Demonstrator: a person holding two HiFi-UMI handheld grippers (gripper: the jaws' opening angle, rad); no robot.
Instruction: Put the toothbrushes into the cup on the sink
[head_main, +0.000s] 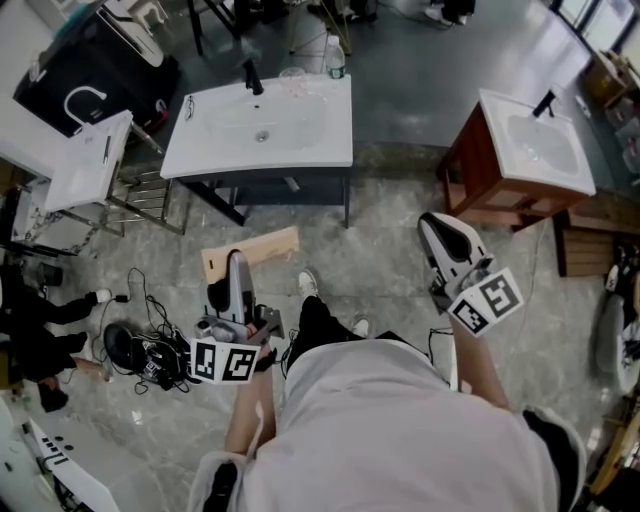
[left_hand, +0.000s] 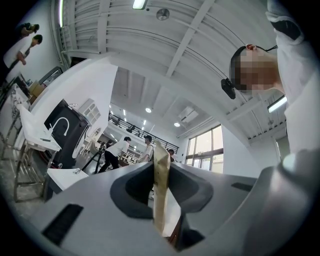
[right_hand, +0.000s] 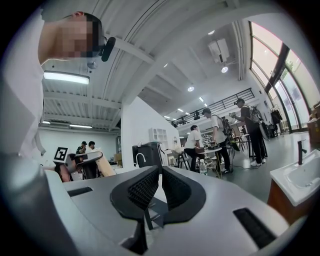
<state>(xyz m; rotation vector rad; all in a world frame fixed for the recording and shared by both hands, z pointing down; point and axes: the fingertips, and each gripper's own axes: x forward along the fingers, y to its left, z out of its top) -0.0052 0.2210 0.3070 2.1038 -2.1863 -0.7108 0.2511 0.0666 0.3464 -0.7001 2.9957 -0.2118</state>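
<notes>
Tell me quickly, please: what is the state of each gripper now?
Left gripper: closed on a flat tan piece.
Right gripper: closed, nothing between its jaws.

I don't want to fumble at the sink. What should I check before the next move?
1. Left gripper holding something: ok, jaws closed on a tan flat piece.
2. That piece is a toothbrush: cannot tell.
3. Right gripper free: ok, jaws together, nothing between.
4. Cup on the sink: ok, a clear one stands by the faucet.
5. Sink within reach: not ok, floor lies between it and both grippers.
</notes>
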